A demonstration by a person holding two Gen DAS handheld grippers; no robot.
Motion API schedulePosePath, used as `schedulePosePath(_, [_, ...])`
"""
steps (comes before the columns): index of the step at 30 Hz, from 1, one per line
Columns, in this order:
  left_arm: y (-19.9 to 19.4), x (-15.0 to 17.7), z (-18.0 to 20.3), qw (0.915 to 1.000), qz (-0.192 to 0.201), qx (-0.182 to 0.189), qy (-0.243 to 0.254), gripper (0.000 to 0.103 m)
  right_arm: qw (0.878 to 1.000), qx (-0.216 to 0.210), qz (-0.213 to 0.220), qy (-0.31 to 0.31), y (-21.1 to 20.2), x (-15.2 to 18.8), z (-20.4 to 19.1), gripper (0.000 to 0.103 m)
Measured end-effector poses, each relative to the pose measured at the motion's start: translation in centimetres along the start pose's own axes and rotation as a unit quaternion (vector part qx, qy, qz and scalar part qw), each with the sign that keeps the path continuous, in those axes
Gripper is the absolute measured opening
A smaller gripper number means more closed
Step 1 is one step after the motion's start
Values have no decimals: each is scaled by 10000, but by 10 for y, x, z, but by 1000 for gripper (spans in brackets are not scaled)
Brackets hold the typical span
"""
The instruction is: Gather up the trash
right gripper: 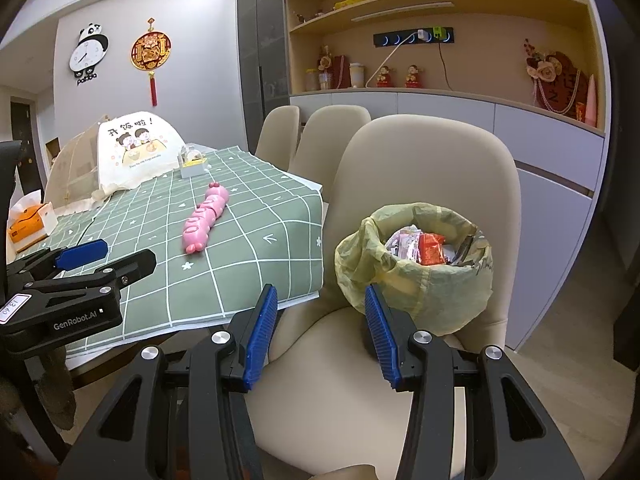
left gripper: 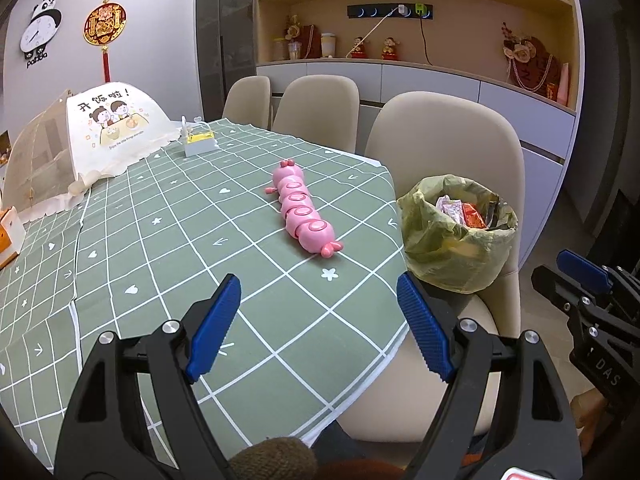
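The left tongs (left gripper: pixel 320 312) hang over the near edge of the surface (left gripper: pixel 168 240), which is covered with a green cloth marked in white squares. Their blue pads (left gripper: pixel 216 328) stand wide apart with nothing between them, so they are released. The right tongs (right gripper: pixel 320 334) point at the seat of a beige chair (right gripper: pixel 424 168) pulled up to the surface's side; their pads (right gripper: pixel 262 334) are also apart and grasp nothing, though the gap is narrower than on the left.

On that chair seat stands a small trash bin (right gripper: pixel 416 268) lined with a yellowish-green bag, just beside the hanging edge of the cloth. It is filled close to the rim with wrappers (right gripper: pixel 428 246), red and white ones on top. In the left wrist view the same bin (left gripper: pixel 456 248) sits just past the right pad, to the right of the surface's corner.

A pink segmented toy caterpillar (left gripper: pixel 304 216) lies on the cloth, well apart from both tongs. Farther back sit a small clear box with a yellow base (left gripper: pixel 198 140), a mesh food cover (left gripper: pixel 108 128) printed with two cartoon children, and at the left edge an orange tissue box (right gripper: pixel 30 222).

Two more beige chairs (left gripper: pixel 316 108) stand along the far side. Behind them a wall shelf (left gripper: pixel 420 12) holds ornaments and a power strip; a panda clock (left gripper: pixel 38 32) and a red and gold charm (left gripper: pixel 105 24) hang on the wall.
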State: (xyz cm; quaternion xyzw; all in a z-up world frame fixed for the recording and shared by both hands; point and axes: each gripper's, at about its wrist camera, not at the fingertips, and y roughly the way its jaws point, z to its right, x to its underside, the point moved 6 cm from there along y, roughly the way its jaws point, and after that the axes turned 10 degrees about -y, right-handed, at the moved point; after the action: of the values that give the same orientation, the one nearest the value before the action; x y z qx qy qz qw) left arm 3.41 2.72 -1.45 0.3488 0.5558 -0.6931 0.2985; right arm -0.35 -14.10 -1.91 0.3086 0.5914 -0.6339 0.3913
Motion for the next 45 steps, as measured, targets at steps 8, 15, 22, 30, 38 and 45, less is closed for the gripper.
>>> schedulePosePath(8, [0, 1, 1, 10000, -7, 6, 29, 76, 10000, -10, -11, -48, 2, 0, -1, 43])
schedulePosePath(15, [0, 1, 2, 10000, -24, 18, 73, 76, 10000, -17, -9, -49, 3, 0, -1, 43])
schedulePosePath(22, [0, 1, 2, 10000, -15, 23, 78, 76, 10000, -14, -11, -50, 3, 0, -1, 43])
schedulePosePath(30, [-1, 0, 3, 9999, 15, 42, 106, 76, 10000, -4, -23, -50, 3, 1, -1, 43])
schedulePosePath(38, [-2, 1, 3, 9999, -11, 47, 121, 76, 10000, 12, -2, -49, -1, 2, 0, 43])
schedulePosePath(45, [0, 2, 2, 9999, -19, 60, 134, 76, 10000, 8, -10, -38, -2, 2, 0, 43])
